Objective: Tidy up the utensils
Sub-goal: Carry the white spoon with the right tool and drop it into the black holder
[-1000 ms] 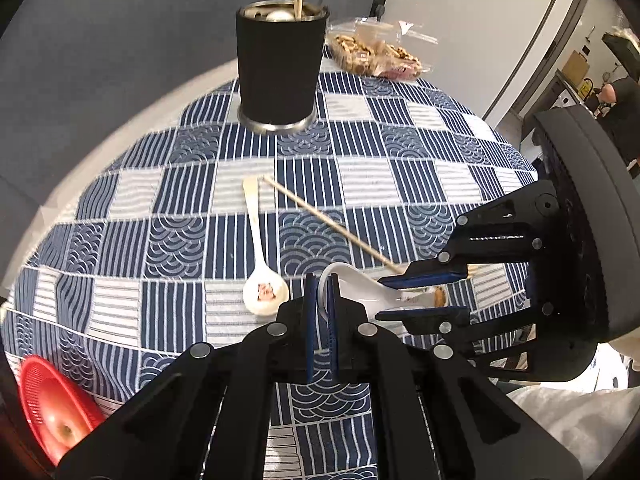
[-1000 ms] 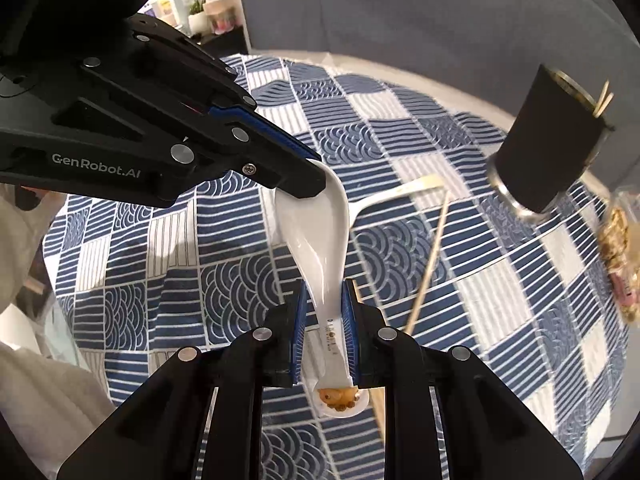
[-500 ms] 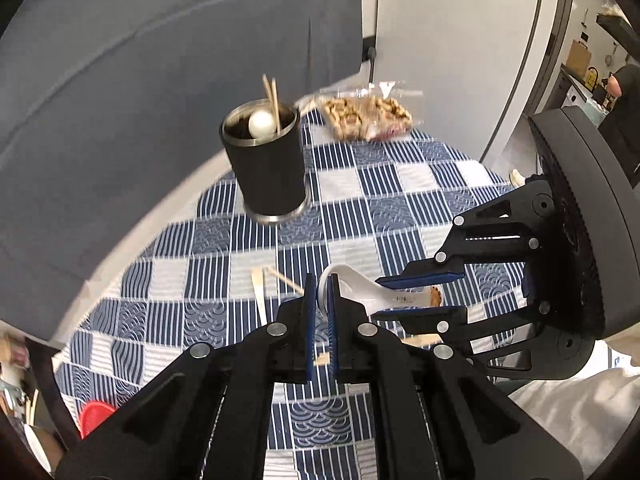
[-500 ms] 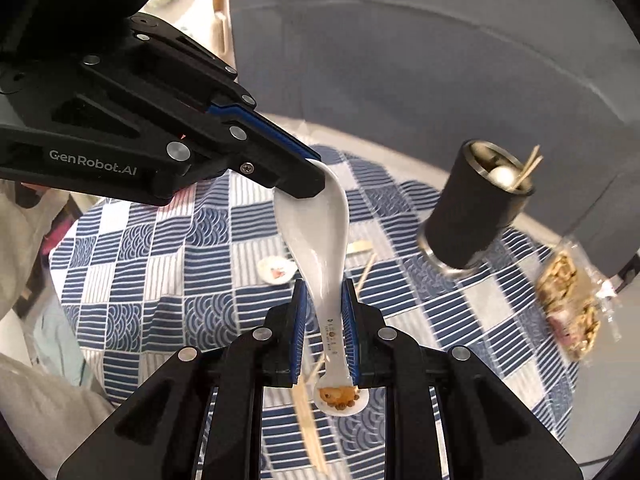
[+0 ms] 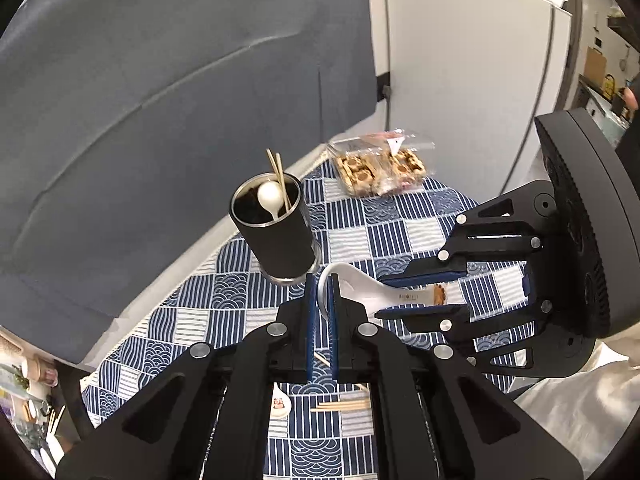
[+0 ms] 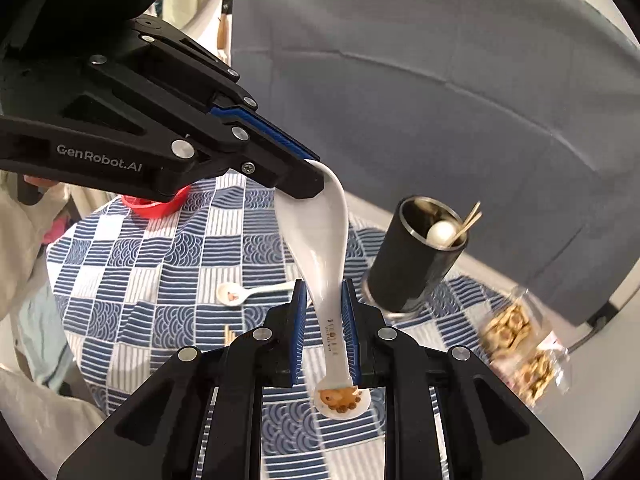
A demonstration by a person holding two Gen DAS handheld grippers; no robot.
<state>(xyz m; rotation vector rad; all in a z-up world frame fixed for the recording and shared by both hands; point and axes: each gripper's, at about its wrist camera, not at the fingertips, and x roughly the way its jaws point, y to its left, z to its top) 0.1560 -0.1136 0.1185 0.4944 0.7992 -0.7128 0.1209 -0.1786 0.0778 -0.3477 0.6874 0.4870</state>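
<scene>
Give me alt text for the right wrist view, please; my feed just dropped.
A white ceramic spoon is held above the table by both grippers: the right gripper clamps its handle, the left gripper pinches its bowl. Beyond stands a black utensil holder holding a spoon and chopsticks, while a smaller spoon lies on the blue checked tablecloth.

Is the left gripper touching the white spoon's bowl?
Touching. The right wrist view shows the left gripper clamped on the rim of the white spoon.

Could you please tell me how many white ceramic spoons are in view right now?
3: one spoon held by both tongs, one in the black cup, one small spoon lying on the tablecloth. Others may be hidden.
</scene>
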